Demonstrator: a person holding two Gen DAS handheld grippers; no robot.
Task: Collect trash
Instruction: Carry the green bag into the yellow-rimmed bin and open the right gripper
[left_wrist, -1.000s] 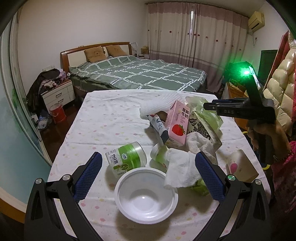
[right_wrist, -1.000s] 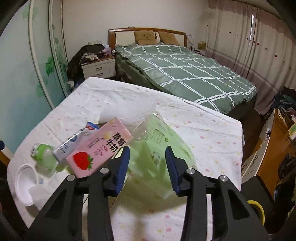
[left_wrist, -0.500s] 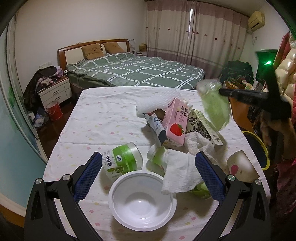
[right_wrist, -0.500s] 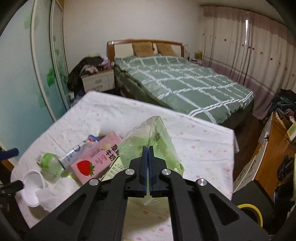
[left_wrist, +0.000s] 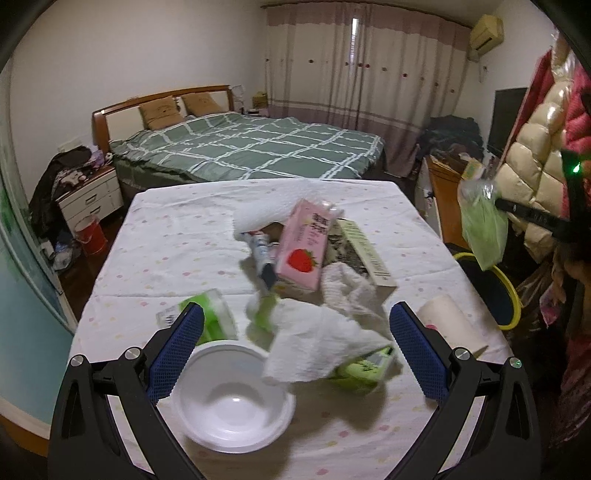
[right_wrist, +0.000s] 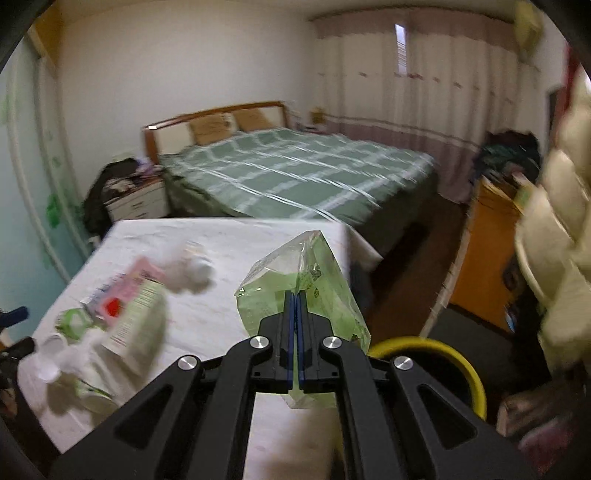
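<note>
My right gripper (right_wrist: 295, 325): fingers pressed together, pinching a crinkly green plastic bag (right_wrist: 306, 280). The bag has small print and a code patch on it, too small to read. It hangs off my fingers past the right edge of the surface (right_wrist: 229, 266), above a black bin with a yellow rim (right_wrist: 443, 347), which looks empty as far as I can see in.

My left gripper (left_wrist: 295, 350): fingers spread wide, holding nothing, hovering over the near end of the trash pile.

Between my left fingers, nearest: a white plastic bowl (left_wrist: 231, 398), empty. Overlapping its far right rim is a crumpled white tissue (left_wrist: 314, 343), draped over a green box (left_wrist: 364, 369) whose print is blurred. Behind my left finger is a green-and-white jar (left_wrist: 210, 317) on its side, label blurred. Just outside my right finger lies a paper cup (left_wrist: 448, 325) on its side, with a red mark.

Further ahead: a pink carton (left_wrist: 304, 245) with a strawberry picture and Chinese characters that I can't read at this blur, leaning on a tube (left_wrist: 260, 251) and a long box with a barcode (left_wrist: 365, 251). Past these is a wad of white paper (left_wrist: 266, 210).

Beyond the surface: a bed with a green checked cover (left_wrist: 251, 147), then curtains (left_wrist: 362, 70).
</note>
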